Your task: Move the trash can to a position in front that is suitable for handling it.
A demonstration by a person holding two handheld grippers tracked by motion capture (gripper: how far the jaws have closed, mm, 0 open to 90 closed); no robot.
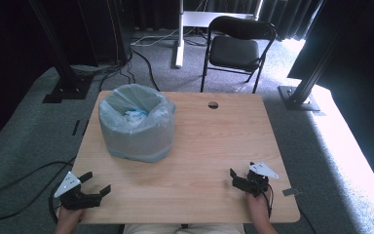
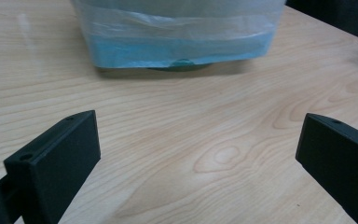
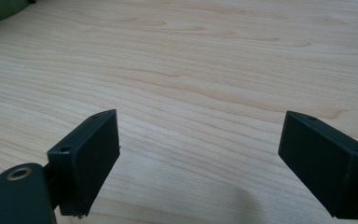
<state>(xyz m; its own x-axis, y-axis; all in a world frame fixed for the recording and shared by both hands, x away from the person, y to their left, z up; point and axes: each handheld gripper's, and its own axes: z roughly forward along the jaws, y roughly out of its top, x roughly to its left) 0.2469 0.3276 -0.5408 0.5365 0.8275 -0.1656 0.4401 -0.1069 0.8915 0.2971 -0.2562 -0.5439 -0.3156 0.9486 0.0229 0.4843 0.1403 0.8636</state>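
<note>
Counts, high view: 1 wooden table (image 1: 209,146); 1 bin (image 1: 136,124) w/ 1 plastic liner bag; 2 grippers, i.e. left gripper (image 1: 96,183) & right gripper (image 1: 241,174), 2 black jaws ea.; 1 folding chair (image 1: 236,46); 1 cable hole (image 1: 213,104) in tabletop.

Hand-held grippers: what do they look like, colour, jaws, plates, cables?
Both are black. The left hand-held gripper and right hand-held gripper each have two flat, blocky jaws with small screw holes, and each carries a grey three-cornered plate on top. A black cable trails from the left one.
</note>
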